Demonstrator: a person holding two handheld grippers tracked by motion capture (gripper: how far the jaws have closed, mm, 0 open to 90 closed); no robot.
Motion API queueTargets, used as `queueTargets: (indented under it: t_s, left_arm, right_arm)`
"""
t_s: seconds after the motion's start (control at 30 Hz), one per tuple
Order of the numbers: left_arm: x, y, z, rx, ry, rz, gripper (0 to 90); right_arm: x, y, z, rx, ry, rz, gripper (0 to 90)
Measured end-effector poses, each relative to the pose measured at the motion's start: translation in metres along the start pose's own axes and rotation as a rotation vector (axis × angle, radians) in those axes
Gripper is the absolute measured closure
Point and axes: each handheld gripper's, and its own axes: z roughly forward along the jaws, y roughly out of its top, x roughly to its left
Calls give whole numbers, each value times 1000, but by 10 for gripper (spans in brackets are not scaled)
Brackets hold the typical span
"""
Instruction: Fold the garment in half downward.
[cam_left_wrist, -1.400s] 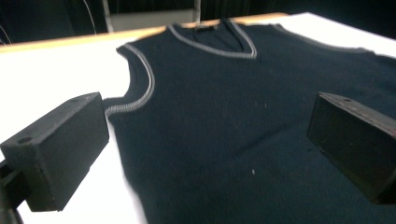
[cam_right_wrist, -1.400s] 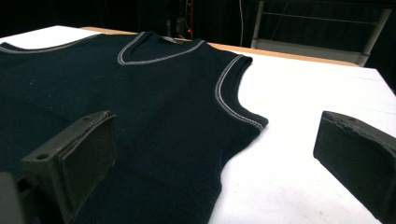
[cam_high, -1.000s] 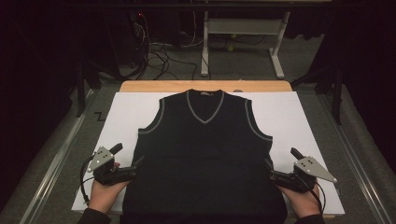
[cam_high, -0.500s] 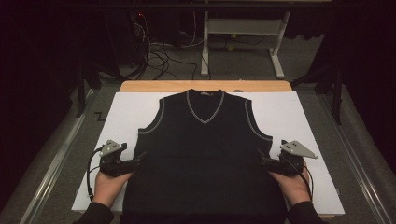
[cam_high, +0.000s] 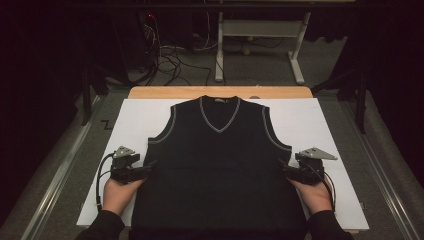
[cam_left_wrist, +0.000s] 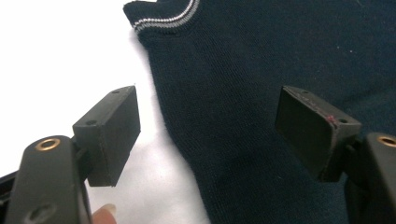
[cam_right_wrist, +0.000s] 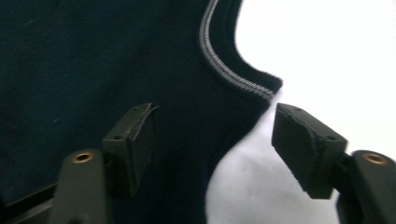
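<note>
Neck label on vest (cam_high: 220, 150) unreadable.

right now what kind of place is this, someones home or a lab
Most likely a lab or recording workspace: a dark vest lies flat on a white board, loose cables trail over the floor, and a bare metal table frame stands behind.

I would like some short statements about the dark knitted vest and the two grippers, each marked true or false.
1. The dark sleeveless knitted vest lies flat on the white board. True.
2. The left gripper stands at the vest's side edge, below the armhole. True.
3. The right gripper holds the vest lifted in the air. False: its jaws, just closing, stand apart astride the edge.
4. The vest has a round neck. False: it is a V-neck with grey trim.
</note>
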Motion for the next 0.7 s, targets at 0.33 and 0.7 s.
queueTargets:
  t_s: [0.33, 0.7]
  left_arm:
    - [-1, -2, 2, 48, -13, 12, 306]
    - [-6, -4, 5, 74, 23, 56, 553]
  right_arm:
    - [2, -7, -4, 59, 26, 7, 414]
    - [7, -4, 2, 97, -1, -21, 558]
